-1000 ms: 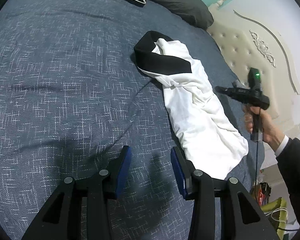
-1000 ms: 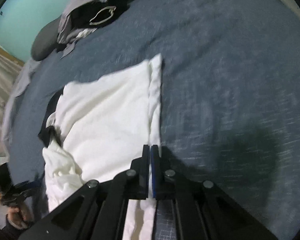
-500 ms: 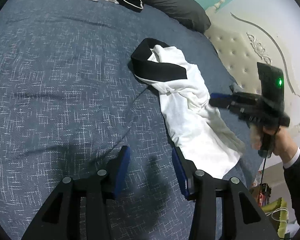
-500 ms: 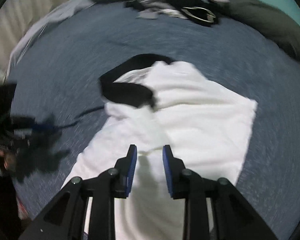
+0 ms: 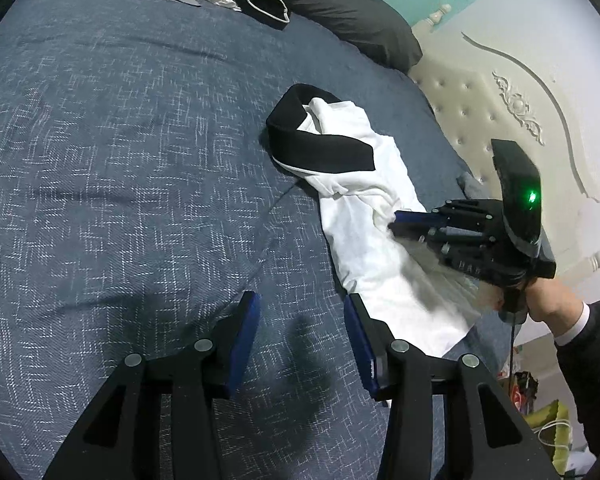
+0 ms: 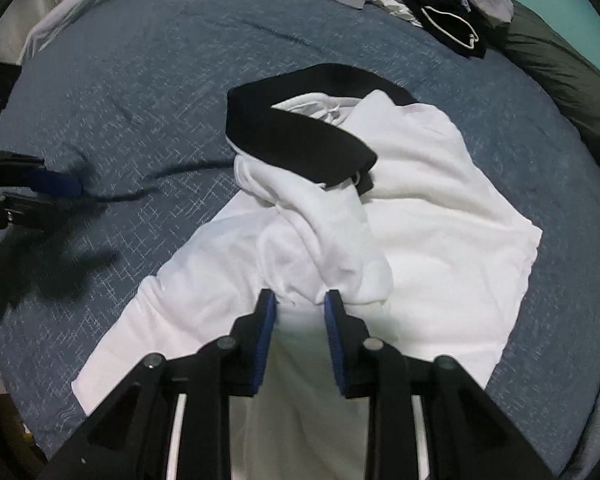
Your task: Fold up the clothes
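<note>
White garment with black waistband (image 6: 300,136) lying crumpled on blue bedspread (image 5: 120,160), near the headboard-side edge of the bed, long axis running from the black band at the far end to the plain white hem nearest the cameras. Right tool (image 6: 300,300) directly over the white cloth, pointing steeply down, blue pads either side of a raised bunched fold mid-garment; jaws closing, fold between them, pads look not yet pressing on it, so nothing gripped as far as visible. Left tool (image 5: 300,312) well off to the side over bare bedspread, jaws apart at about half width, empty, hem corner just beside its right finger. Right hand (image 5: 548,304) clearly nearer the work; garment lies straight ahead and under it, band end farther away along the pointing line. Judgement: next move turns on pinching that central fold and dragging it along the long axis to flatten or double the cloth; risk of grabbing only the top layer. Pile of dark and grey clothes (image 6: 432,4) at far end of bed, well apart, untouched
</note>
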A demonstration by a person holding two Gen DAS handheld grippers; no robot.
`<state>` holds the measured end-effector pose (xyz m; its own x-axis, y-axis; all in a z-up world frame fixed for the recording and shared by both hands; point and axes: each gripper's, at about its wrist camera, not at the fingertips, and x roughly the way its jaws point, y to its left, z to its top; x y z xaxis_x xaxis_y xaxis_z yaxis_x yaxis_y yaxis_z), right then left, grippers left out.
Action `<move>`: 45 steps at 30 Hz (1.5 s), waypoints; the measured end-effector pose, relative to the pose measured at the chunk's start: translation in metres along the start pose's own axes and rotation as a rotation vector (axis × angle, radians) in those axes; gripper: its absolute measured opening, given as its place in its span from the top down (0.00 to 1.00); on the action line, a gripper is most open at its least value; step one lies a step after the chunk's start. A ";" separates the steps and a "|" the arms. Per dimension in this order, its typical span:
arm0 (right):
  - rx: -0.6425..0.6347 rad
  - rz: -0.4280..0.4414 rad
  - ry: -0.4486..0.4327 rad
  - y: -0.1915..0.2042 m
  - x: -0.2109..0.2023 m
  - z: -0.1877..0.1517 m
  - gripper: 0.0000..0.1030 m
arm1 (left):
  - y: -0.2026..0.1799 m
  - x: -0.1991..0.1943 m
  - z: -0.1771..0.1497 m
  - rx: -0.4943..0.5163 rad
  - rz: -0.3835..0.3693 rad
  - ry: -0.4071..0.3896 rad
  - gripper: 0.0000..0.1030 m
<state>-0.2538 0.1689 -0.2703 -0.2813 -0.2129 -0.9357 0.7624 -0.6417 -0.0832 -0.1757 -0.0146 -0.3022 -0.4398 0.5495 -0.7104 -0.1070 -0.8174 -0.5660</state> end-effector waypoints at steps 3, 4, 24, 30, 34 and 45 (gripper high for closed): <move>0.048 0.055 -0.037 -0.014 -0.010 0.000 0.96 | 0.001 0.000 0.000 0.000 -0.001 0.000 0.54; 0.057 0.050 -0.043 -0.019 -0.013 0.001 0.96 | 0.001 0.000 0.000 0.000 -0.001 0.001 0.54; 0.614 0.026 -0.091 -0.168 -0.005 -0.048 0.97 | 0.005 0.002 0.000 0.000 0.001 0.014 0.54; 0.549 0.011 -0.189 -0.151 -0.037 -0.033 0.94 | 0.005 0.003 0.000 -0.002 0.000 0.012 0.54; 0.345 0.040 -0.182 -0.107 -0.046 -0.005 0.77 | 0.005 0.002 0.001 -0.003 -0.003 0.012 0.54; 0.025 0.016 -0.113 -0.005 -0.018 0.038 0.76 | 0.005 -0.003 0.002 -0.001 -0.008 0.000 0.54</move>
<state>-0.2746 0.1476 -0.2397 -0.3341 -0.3040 -0.8922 0.7530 -0.6554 -0.0586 -0.1770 -0.0204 -0.3021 -0.4390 0.5564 -0.7055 -0.1094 -0.8125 -0.5727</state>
